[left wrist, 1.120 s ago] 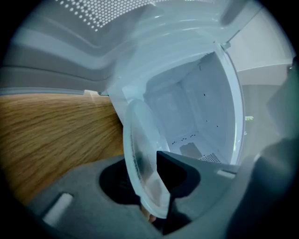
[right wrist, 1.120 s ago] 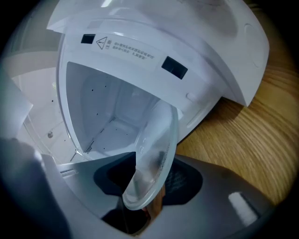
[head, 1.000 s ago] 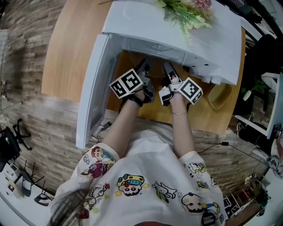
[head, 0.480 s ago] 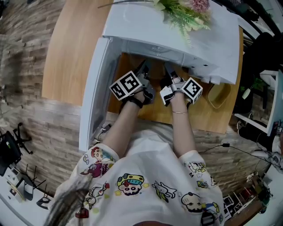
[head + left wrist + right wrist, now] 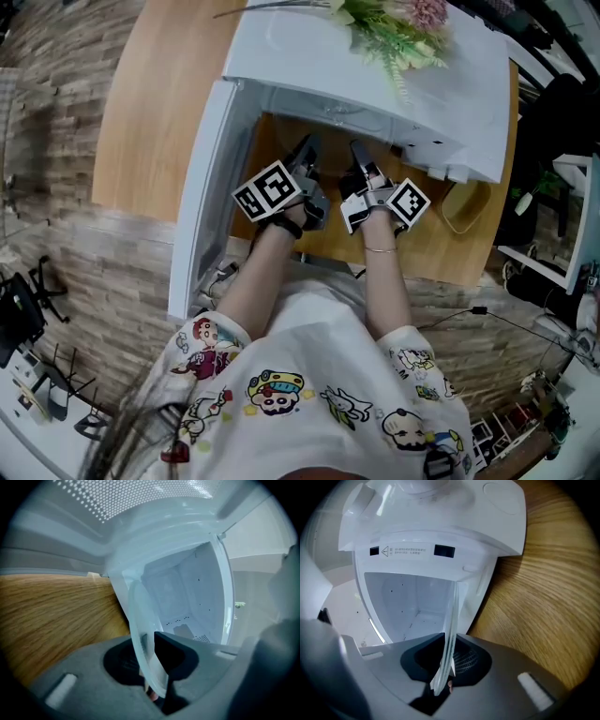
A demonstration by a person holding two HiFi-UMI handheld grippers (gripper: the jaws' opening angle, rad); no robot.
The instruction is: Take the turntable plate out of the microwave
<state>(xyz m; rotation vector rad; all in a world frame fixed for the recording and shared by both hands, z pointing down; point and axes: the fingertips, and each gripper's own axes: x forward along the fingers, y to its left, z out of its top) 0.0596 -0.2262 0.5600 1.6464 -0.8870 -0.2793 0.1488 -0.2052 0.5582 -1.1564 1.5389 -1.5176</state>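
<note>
The white microwave [image 5: 375, 84] stands on a wooden table with its door [image 5: 202, 197] swung open to the left. Both grippers reach into its mouth side by side. In the left gripper view the clear glass turntable plate [image 5: 138, 620] runs between the jaws of my left gripper [image 5: 150, 667]. In the right gripper view the plate [image 5: 452, 616] shows edge-on in the jaws of my right gripper [image 5: 445, 663]. Both pairs of jaws have just been closing, and now they press on the plate's rim. In the head view my left gripper [image 5: 305, 155] and right gripper [image 5: 361, 155] hide the plate.
Artificial flowers [image 5: 398, 28] lie on top of the microwave. The wooden table [image 5: 155, 103] shows left of the open door and below the cavity. A cable [image 5: 464, 211] lies at the microwave's right. The white cavity [image 5: 408, 602] stretches behind the plate.
Both marker cubes have shifted slightly towards the person in the head view. The right gripper's cube has rolled a little. The microwave and its door have not moved.
</note>
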